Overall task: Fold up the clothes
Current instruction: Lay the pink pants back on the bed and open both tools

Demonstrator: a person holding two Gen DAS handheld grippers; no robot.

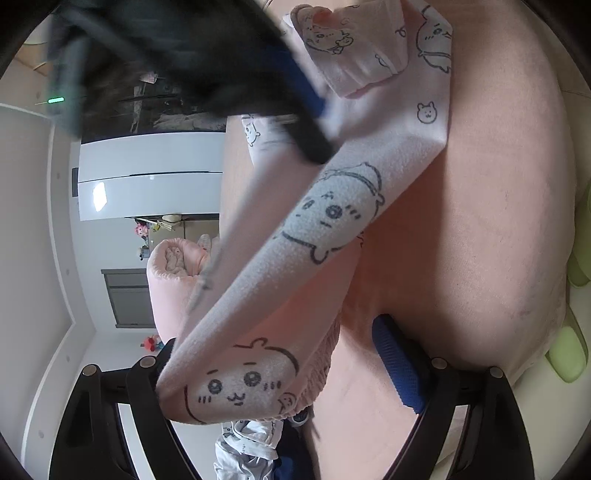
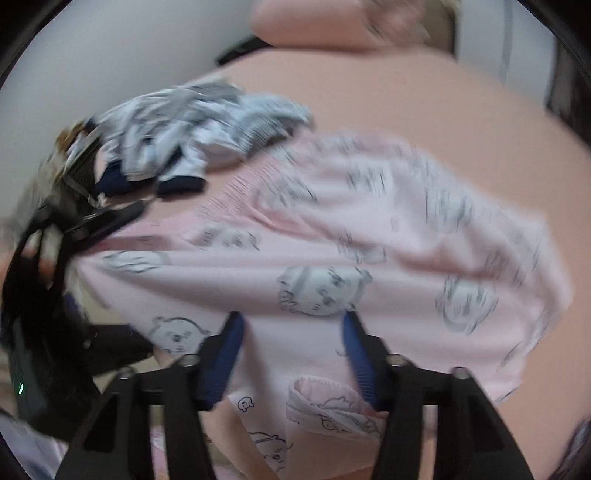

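Observation:
A pale pink garment point(image 1: 332, 206) printed with cartoon animals hangs stretched in the left wrist view, from the top down to my left gripper point(image 1: 277, 343). The cloth drapes over that gripper's left finger, and its blue right pad point(image 1: 399, 365) stands well clear of it, so the jaws are wide open. My right gripper point(image 1: 310, 122) shows blurred at the top, against the garment. In the right wrist view the garment point(image 2: 369, 236) lies spread on the pink bed, and my right gripper point(image 2: 291, 321) hovers over its near edge. Cloth lies flat between the parted blue pads point(image 2: 225, 354), unpinched.
A crumpled grey-and-white garment point(image 2: 192, 125) with navy cuffs lies on the pink bed sheet point(image 2: 443, 110) beyond the pink one. A rolled pink blanket point(image 1: 173, 266) sits at the bed's edge and a pink pillow point(image 2: 314, 26) at the far end. White wall and cupboards point(image 1: 147, 177) lie beyond.

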